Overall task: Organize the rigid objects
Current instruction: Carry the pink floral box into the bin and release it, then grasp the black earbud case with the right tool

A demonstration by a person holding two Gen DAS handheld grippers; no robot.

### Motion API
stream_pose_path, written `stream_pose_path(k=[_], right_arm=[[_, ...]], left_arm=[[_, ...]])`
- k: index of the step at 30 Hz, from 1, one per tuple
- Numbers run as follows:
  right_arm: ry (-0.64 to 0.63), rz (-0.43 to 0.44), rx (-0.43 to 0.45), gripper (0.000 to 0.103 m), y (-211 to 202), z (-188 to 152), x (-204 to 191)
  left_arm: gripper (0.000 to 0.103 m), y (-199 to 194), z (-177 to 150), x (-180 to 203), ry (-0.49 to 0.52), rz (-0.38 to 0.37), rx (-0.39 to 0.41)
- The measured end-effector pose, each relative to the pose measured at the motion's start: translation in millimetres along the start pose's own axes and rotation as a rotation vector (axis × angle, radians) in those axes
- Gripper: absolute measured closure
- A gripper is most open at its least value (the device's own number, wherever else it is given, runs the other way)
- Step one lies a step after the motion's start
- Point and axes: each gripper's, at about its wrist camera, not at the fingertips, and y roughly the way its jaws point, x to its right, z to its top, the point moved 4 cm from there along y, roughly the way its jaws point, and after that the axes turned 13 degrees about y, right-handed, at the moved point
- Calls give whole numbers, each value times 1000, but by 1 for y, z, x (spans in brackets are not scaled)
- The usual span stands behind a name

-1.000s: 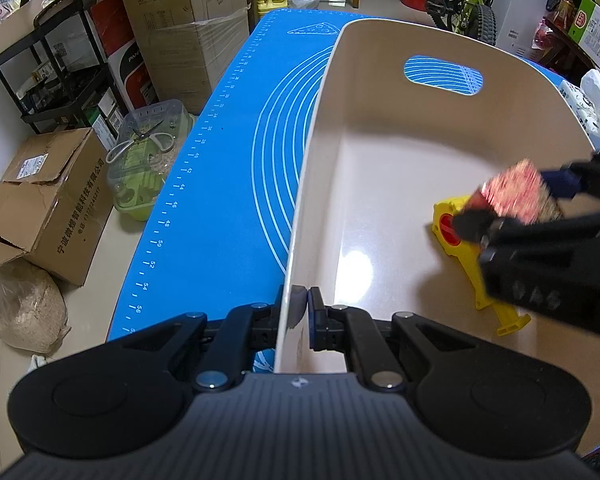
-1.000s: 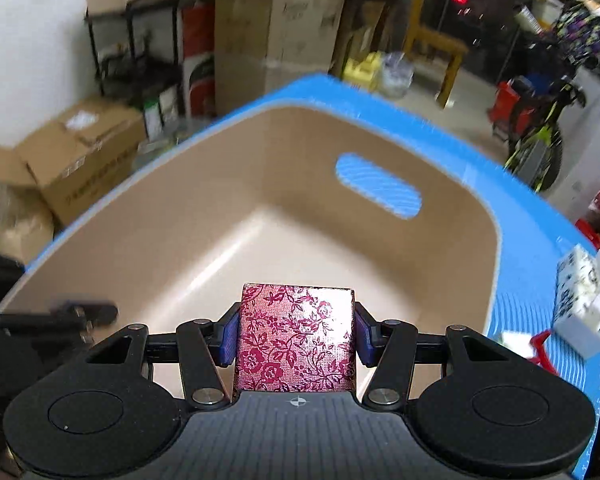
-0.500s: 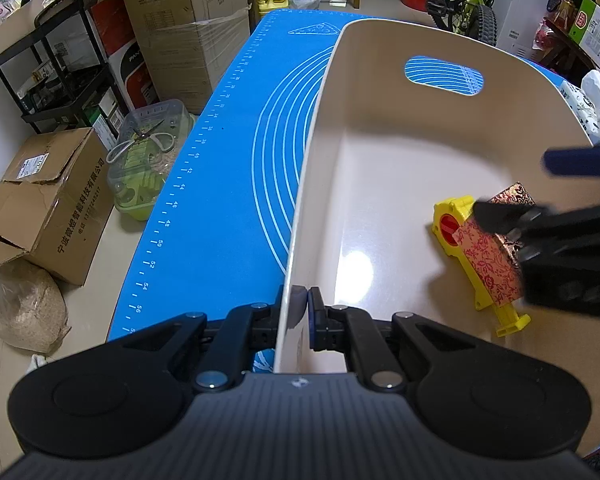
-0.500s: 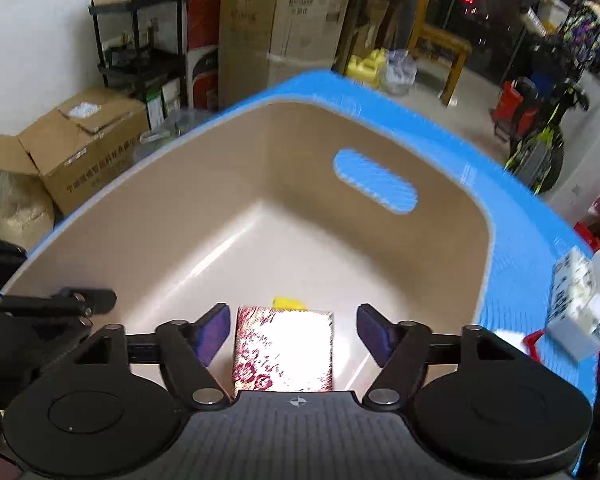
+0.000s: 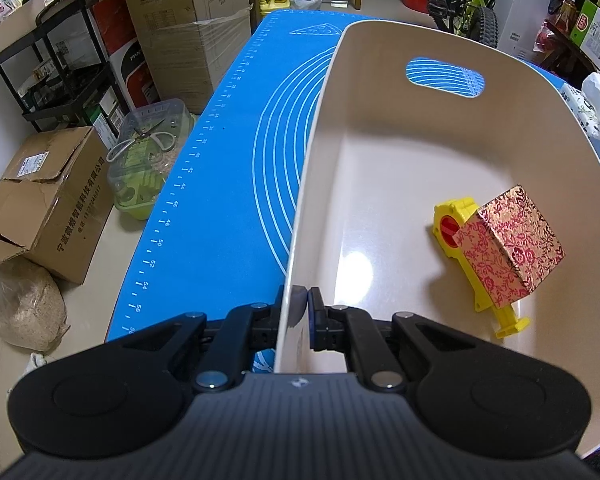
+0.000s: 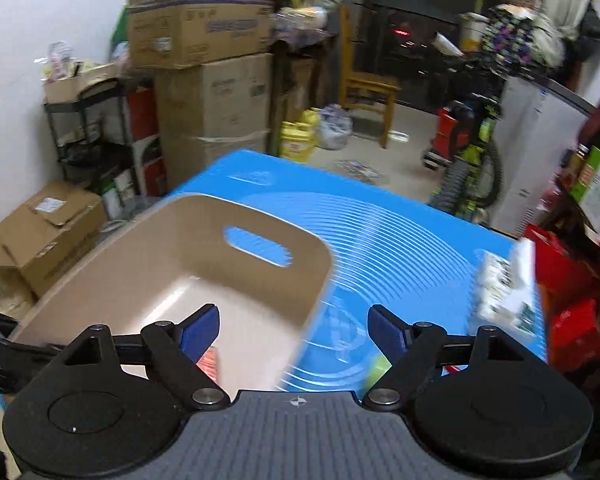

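Ruler numbers 40, 42, 44, 46, 48, 50, 52, 54, 56 printed along edge of blue mat [image 5: 228,184]. Chinese characters 宁波微想智能科技有限公司 on side of cardboard box [image 5: 48,204]. Other labels unreadable.

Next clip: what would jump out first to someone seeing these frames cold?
The big beige bin on the blue mat, its near wall pinched by the left gripper. Inside it, a red floral box lies tilted on a yellow toy. The right gripper hangs empty, jaws wide.

left wrist: close at bin [image 5: 300,216] rim | right wrist: higher, behind | shared: bin [image 6: 172,248]
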Motion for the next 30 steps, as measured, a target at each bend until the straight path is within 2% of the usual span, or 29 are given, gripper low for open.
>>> stream_pose_path(k=[3, 8, 14, 17, 24, 26, 27, 30], right_arm=[[16, -54, -27, 19, 9, -13, 26], [65, -85, -125, 19, 38, -41, 58], [126, -107, -246, 21, 79, -72, 76], [142, -115, -278, 26, 92, -84, 77], [129, -100, -267, 35, 98, -95, 75], [146, -66, -257, 43, 97, -96, 74], [145, -72, -253, 52, 96, -96, 73], [151, -76, -250, 53, 94, -96, 71]], left_arm=[[93, 0, 0, 1, 0, 1, 0], [93, 0, 0, 1, 0, 0, 0], [93, 0, 0, 0, 0, 0, 0], [93, 0, 0, 1, 0, 1, -1], [93, 0, 0, 1, 0, 2, 0], [93, 0, 0, 1, 0, 2, -1], [93, 0, 0, 0, -1, 1, -1], [93, 0, 0, 1, -1, 1, 0]])
